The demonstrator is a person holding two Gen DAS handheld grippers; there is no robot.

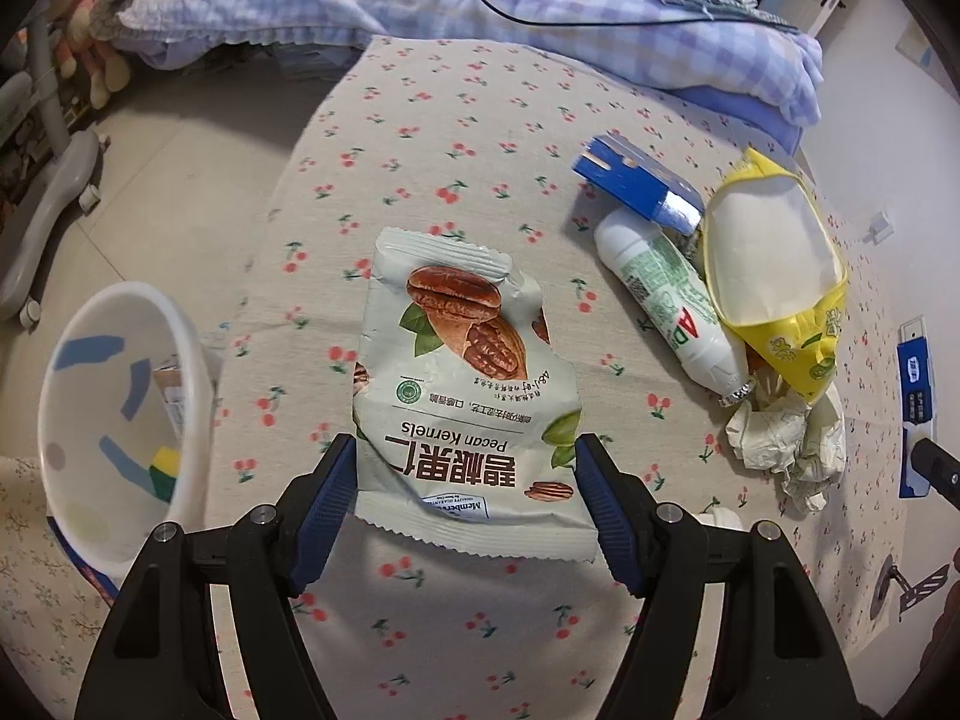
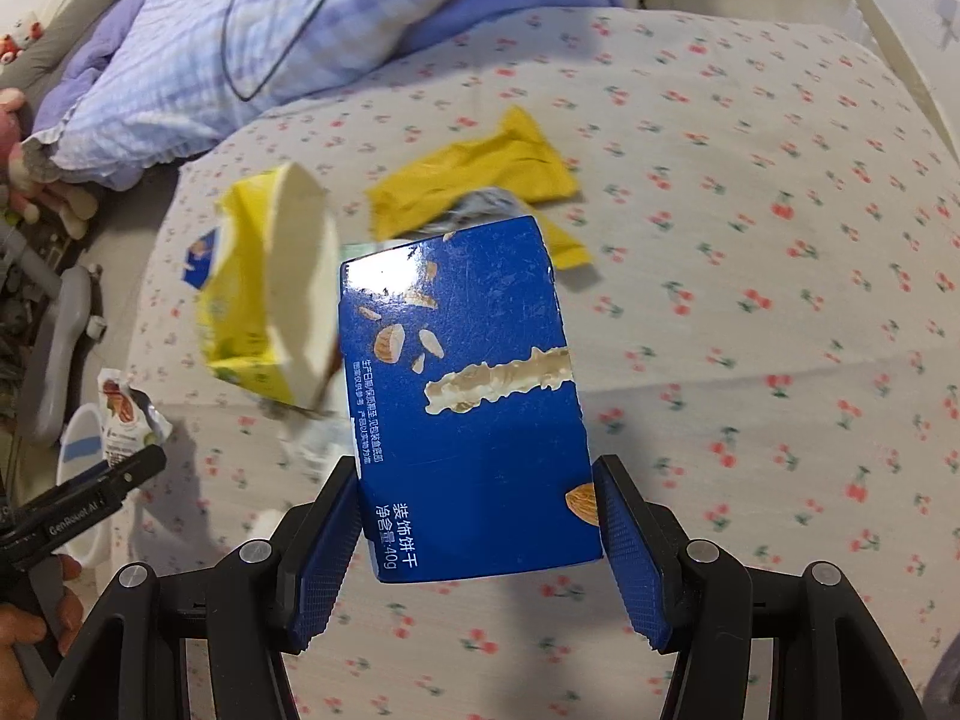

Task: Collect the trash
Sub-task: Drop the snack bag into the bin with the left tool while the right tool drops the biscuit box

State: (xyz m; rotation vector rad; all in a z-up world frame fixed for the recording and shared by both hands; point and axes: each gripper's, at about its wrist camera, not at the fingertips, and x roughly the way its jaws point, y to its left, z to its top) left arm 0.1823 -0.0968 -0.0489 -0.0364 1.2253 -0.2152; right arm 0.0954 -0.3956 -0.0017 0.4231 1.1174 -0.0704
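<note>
My left gripper [image 1: 465, 474] is shut on a pecan kernels bag [image 1: 462, 372] and holds it above the cherry-print bed sheet [image 1: 456, 120]. My right gripper [image 2: 480, 498] is shut on a blue biscuit box [image 2: 462, 396], also lifted; the box shows at the right edge of the left wrist view [image 1: 915, 381]. A white bin [image 1: 114, 420] with blue marks sits at the left and holds some trash. On the sheet lie a white bottle [image 1: 666, 294], a yellow bag [image 1: 774, 264], a second blue box [image 1: 636, 180] and crumpled paper [image 1: 786, 438]. A yellow wrapper [image 2: 474, 180] lies farther back.
A blue checked quilt [image 1: 540, 6] with a black cable across it is piled at the far side of the bed. A grey chair base [image 1: 48, 204] stands on the floor at the left. My left gripper and the pecan bag show at the left of the right wrist view [image 2: 129, 414].
</note>
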